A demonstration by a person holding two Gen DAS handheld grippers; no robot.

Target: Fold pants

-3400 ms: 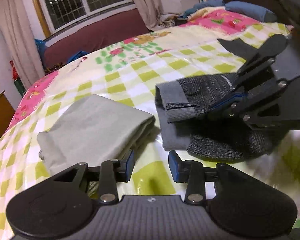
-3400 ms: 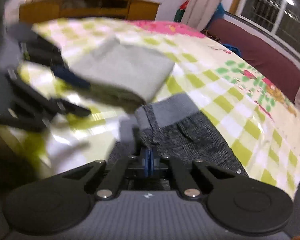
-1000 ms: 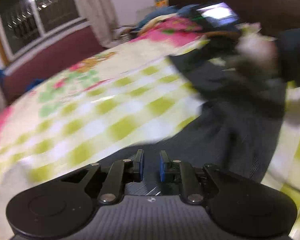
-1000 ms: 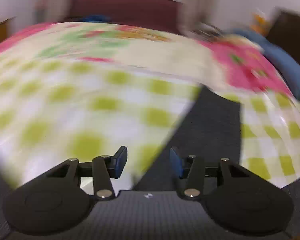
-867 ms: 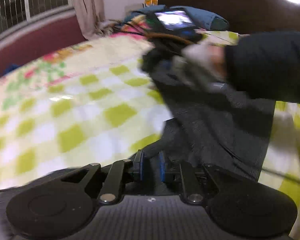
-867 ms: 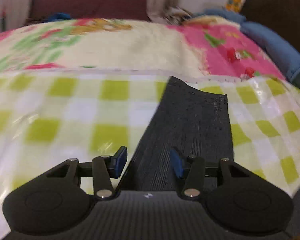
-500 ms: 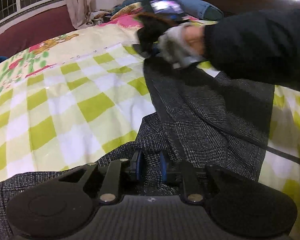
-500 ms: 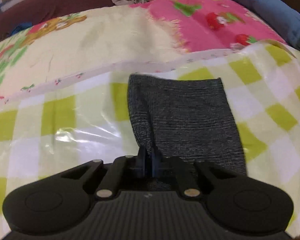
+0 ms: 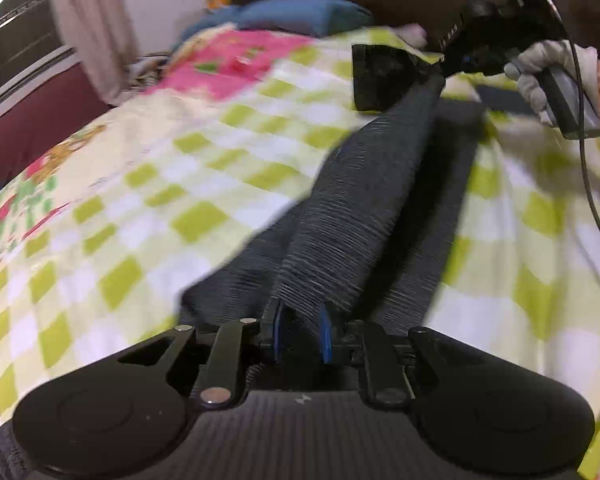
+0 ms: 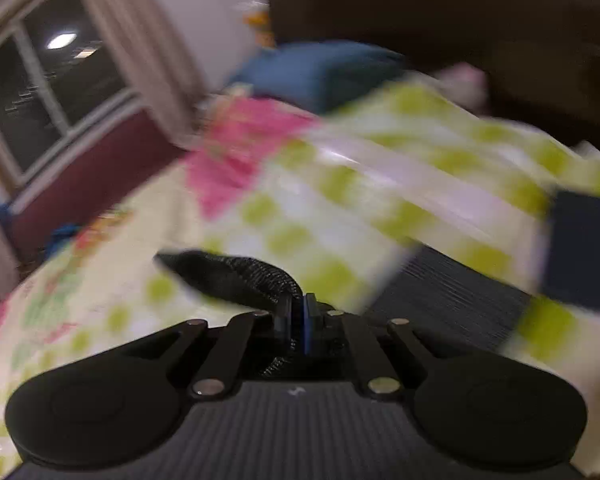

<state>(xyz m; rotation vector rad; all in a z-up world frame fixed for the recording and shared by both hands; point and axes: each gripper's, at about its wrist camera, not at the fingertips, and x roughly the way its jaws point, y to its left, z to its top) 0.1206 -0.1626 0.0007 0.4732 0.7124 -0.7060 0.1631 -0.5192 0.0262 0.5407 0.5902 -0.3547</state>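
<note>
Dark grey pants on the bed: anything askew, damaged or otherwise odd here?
Nothing looks damaged. The dark grey pants are stretched off the checked bed cover, one end pinched in the left gripper, the far end in the right gripper. The lifted leg is bunched and twisted, as mid-fold handling would leave it. Both views are motion-blurred.

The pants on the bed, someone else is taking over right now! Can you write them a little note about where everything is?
Left tongs: shut on the dark grey knitted pants, near end, fabric bunched between the blue pads.
Right tongs: shut on the far leg end, held by a gloved hand.
Pants: stretched in one long strip between both tongs over the green-checked bedcover.
Done: both ends gripped.
Left: bring ends together, fold, lay flat.
</note>
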